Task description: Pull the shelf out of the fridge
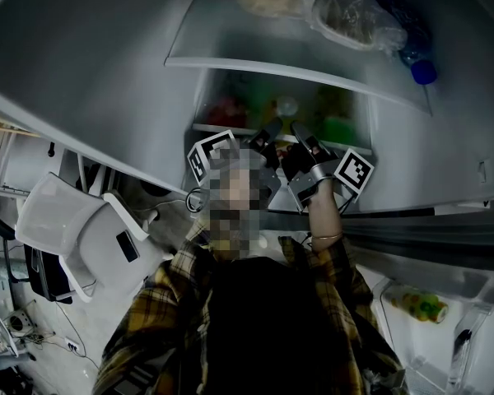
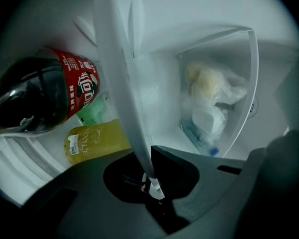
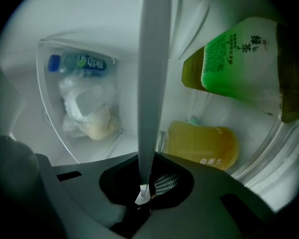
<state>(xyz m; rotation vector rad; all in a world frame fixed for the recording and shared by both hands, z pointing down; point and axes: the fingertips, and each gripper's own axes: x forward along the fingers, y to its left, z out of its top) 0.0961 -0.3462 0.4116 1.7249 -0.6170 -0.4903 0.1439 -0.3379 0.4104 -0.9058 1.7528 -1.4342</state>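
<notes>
the left gripper (image 2: 152, 183) is pinched shut on the front edge of the shelf (image 2: 120, 83), which is not yet drawn out of the fridge (image 2: 199, 19). bottles (image 2: 92, 141) are seen just beside it. the right gripper (image 3: 144, 192) is clamped on the same edge, further along. two holds are likely taken so the shelf can be pulled level, not skewed.
</notes>
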